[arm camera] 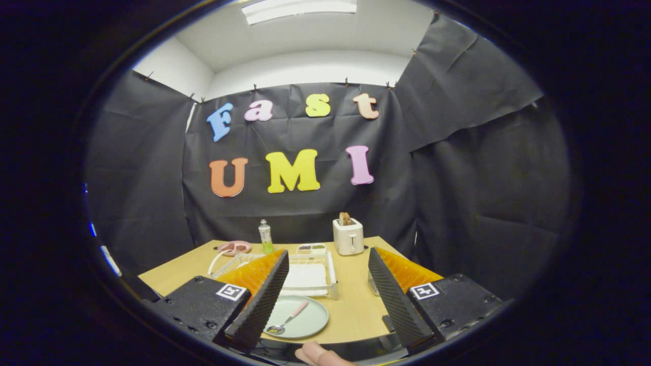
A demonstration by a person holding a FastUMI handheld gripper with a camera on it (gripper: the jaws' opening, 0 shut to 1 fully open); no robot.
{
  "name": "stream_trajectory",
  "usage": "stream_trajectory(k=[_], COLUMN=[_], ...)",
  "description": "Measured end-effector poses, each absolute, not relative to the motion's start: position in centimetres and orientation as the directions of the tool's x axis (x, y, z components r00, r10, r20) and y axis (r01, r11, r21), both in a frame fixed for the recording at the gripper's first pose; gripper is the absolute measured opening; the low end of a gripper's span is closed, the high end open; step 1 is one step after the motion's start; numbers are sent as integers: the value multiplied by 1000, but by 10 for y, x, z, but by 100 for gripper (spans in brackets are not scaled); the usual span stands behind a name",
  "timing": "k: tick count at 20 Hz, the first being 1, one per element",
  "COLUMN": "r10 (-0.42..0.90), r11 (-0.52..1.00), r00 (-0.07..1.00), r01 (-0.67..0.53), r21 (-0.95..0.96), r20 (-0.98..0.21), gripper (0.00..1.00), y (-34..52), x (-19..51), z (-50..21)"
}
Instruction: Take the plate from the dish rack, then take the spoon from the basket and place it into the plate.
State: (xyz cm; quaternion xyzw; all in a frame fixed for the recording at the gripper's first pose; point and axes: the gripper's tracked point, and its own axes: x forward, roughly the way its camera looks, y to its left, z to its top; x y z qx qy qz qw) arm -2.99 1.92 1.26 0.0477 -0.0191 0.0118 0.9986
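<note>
A pale green plate [305, 320] lies on the wooden table [356, 305] near its front edge, between my fingers and closer to the left one. A spoon [289, 319] with a pink handle rests in the plate, bowl toward me. My gripper [325, 300] is open and held above the table, nothing between its fingers [262, 300]. Beyond the plate stands the clear dish rack [310, 277] with a white tray inside. A clear basket [374, 284] sits partly hidden behind the right finger.
A white toaster [348, 236] with bread stands at the table's back, a green bottle [265, 237] and a pink dish [234, 247] to its left, a small container [311, 248] between them. A hand [318, 354] shows below the table's front edge.
</note>
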Motion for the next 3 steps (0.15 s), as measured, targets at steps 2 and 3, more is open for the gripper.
stream_trajectory(k=[2, 3], r10=[14, 13], r11=[995, 995], r00=[1000, 1000], r01=[-16, -14], r21=[95, 99], r20=[22, 20], gripper=[100, 100], y=[19, 19], x=[-26, -24], z=[8, 8])
